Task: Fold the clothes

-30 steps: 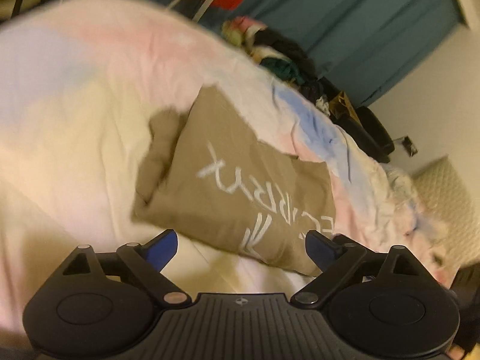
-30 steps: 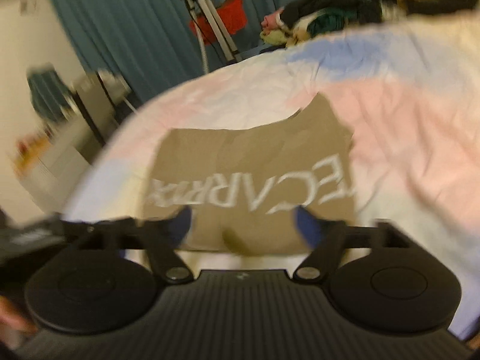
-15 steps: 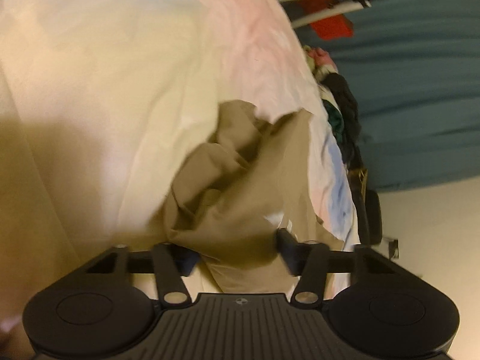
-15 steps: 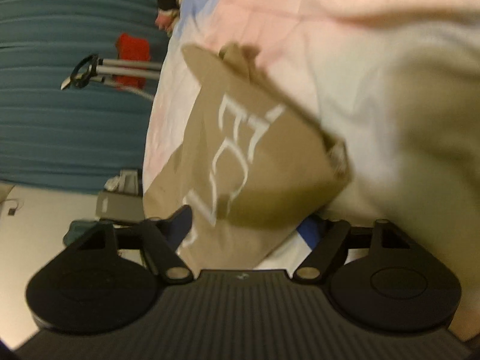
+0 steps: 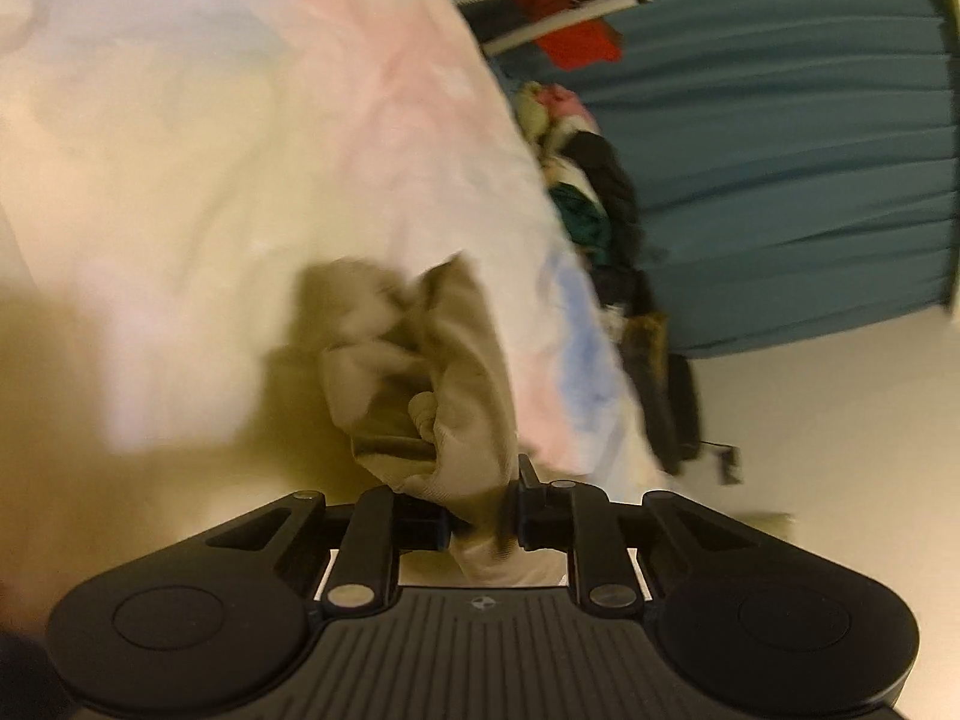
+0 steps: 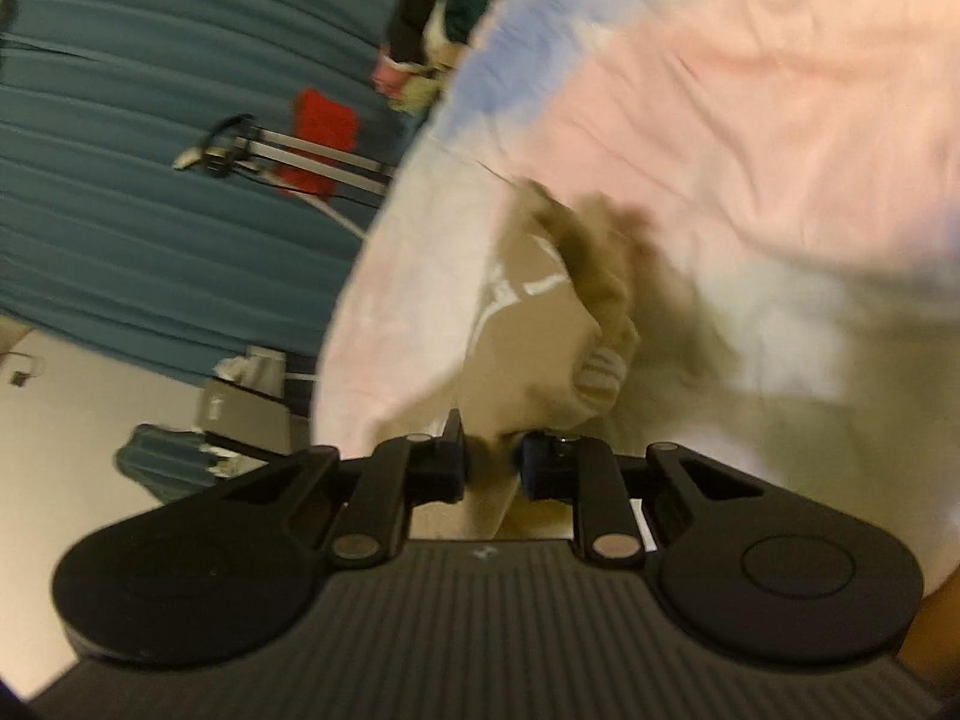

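Observation:
A tan shirt (image 5: 444, 384) with white lettering lies bunched on a pastel bedsheet (image 5: 240, 180). My left gripper (image 5: 483, 519) is shut on one edge of the shirt, with cloth pinched between its fingers. In the right wrist view the same tan shirt (image 6: 534, 324) shows its white letters and a ribbed hem. My right gripper (image 6: 492, 468) is shut on another edge of it. The shirt hangs crumpled between the two grips, partly lifted off the sheet (image 6: 750, 120). Both views are blurred.
A pile of dark and coloured clothes (image 5: 588, 192) lies at the bed's far edge. A teal curtain (image 5: 780, 150) hangs behind, with a metal stand and red item (image 5: 570, 36). A grey box and clutter (image 6: 240, 408) stand beside the bed.
Both grippers were open above the flat, folded shirt. They came down, closed on its edges and lifted, so the shirt is now crumpled. Both cameras have tilted sideways.

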